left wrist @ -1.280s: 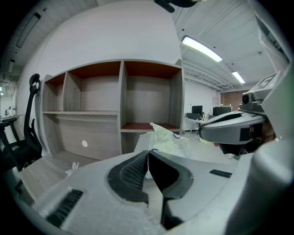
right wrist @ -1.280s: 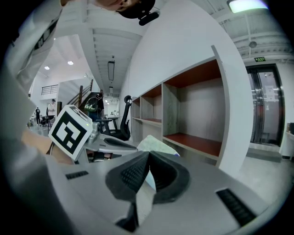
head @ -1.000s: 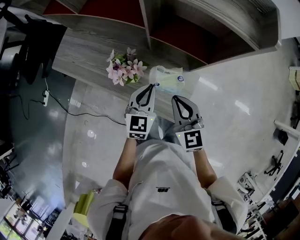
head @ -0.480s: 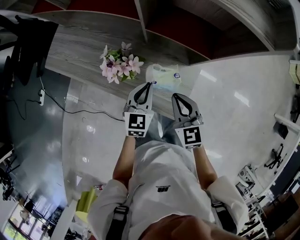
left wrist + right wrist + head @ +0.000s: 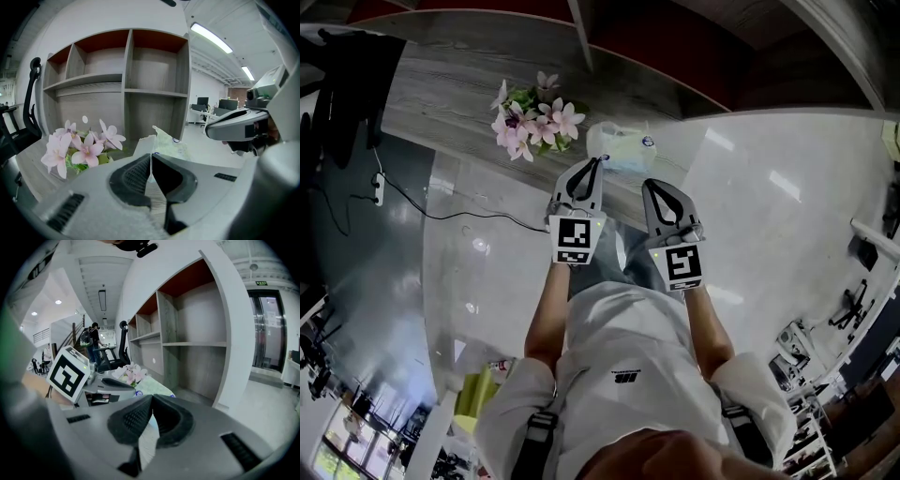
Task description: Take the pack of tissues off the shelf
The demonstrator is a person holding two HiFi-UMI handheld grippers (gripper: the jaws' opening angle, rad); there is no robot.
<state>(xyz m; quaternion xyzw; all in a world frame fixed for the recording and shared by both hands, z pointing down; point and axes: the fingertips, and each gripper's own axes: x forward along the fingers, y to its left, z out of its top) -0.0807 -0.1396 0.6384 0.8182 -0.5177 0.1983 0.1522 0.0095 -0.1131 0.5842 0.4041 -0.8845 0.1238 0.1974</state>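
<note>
Head view: pack of tissues (image 5: pixel 621 150) beside pink flowers (image 5: pixel 532 122) on shelf ledge (image 5: pixel 441 80)

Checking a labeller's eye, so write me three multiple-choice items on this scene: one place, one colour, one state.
1. The pack of tissues lies: A on the floor; B on the shelf beside the flowers; C in an upper compartment.
2. The flowers are: A yellow; B blue; C pink.
3. The left gripper is: A shut, empty; B clamped on the pack; C wide open.
Key: B, it rests on the shelf next to the flowers; C, the petals are pale pink; A, its jaws meet with nothing between.
</note>
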